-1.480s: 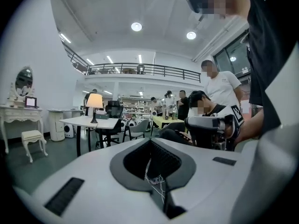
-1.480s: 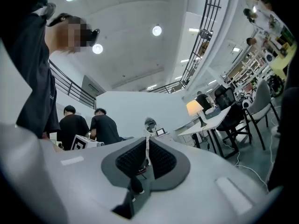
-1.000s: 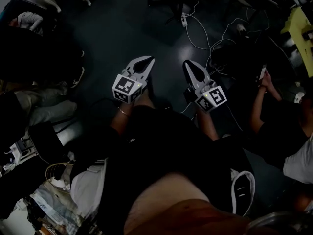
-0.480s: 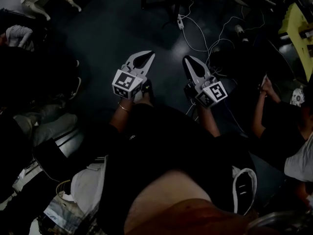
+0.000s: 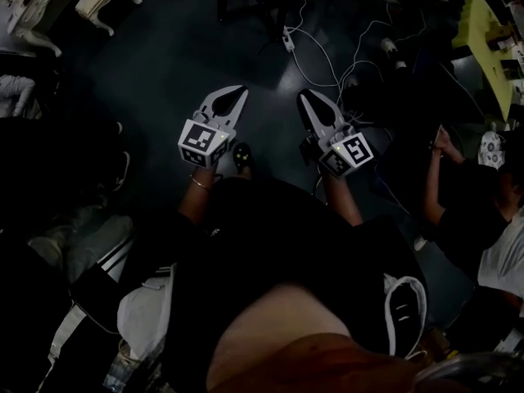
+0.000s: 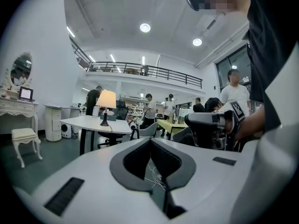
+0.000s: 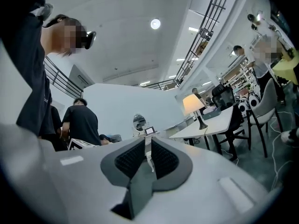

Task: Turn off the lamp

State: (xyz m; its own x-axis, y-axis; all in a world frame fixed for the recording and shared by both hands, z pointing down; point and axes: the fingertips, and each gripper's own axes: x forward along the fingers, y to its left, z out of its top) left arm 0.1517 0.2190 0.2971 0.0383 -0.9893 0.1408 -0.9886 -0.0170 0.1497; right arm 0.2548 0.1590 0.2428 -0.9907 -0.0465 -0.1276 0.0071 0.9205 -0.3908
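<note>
Now, one lit lamp (image 6: 106,107), left gripper (image 5: 240,93) fingers closed, right gripper (image 5: 304,97) just opening, empty.

Left tool (image 5: 239,93), right tool (image 5: 304,96) above dark floor (image 5: 164,64).

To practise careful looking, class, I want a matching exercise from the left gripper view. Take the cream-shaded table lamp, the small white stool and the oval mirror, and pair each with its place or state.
Things:
1. cream-shaded table lamp with dark base
2. small white cushioned stool
3. oval mirror in a white frame

Places or states:
A. on the floor by the white dressing table
B. on top of that dressing table, near the left wall
C. lit, standing on the white table

Pairs: 1-C; 2-A; 3-B
</note>
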